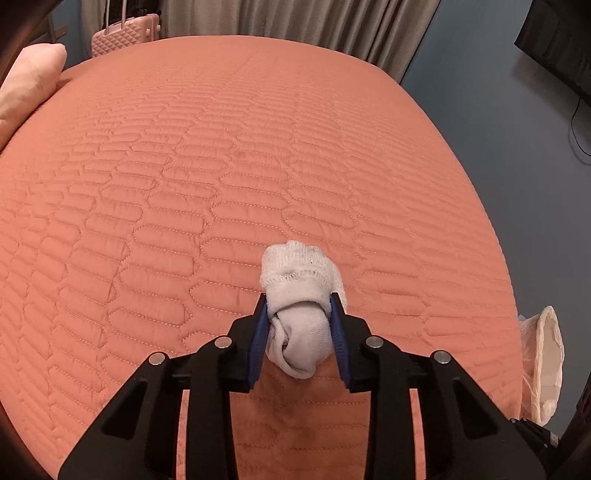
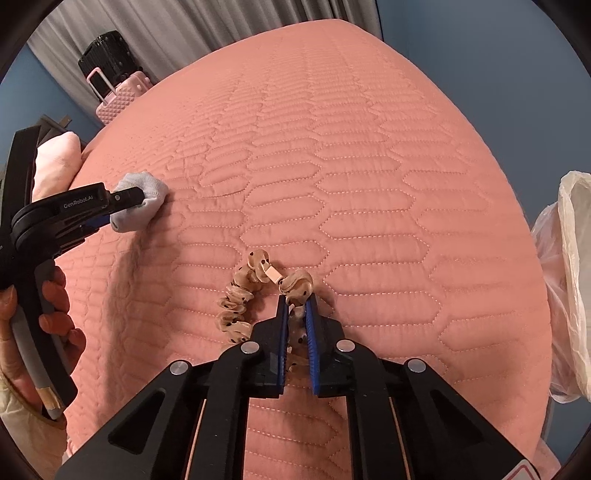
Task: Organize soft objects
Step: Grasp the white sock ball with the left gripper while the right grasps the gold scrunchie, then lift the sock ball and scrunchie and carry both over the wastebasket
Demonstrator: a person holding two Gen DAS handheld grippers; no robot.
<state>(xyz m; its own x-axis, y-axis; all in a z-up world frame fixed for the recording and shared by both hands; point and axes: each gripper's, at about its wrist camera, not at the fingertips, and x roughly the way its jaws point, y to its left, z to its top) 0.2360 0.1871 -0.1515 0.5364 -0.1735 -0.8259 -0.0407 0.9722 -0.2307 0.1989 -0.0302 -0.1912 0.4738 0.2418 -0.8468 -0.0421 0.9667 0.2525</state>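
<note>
In the left wrist view a rolled white sock (image 1: 301, 295) is clamped between the blue pads of my left gripper (image 1: 299, 306), just above the orange quilted bed (image 1: 221, 166). From the right wrist view the same sock (image 2: 142, 205) shows at the left, held by the left gripper (image 2: 127, 205) in a person's hand (image 2: 55, 314). My right gripper (image 2: 297, 301) is shut on a tan dotted scrunchie (image 2: 240, 299), whose loop lies on the quilt to the left of the fingers.
A pale bin with a plastic liner (image 1: 543, 362) stands off the bed's right edge, also the bin liner (image 2: 569, 277) in the right view. A pink pillow (image 1: 29, 85) lies at the bed's far left. Pink and black suitcases (image 2: 110, 85) stand by the curtains (image 1: 295, 22).
</note>
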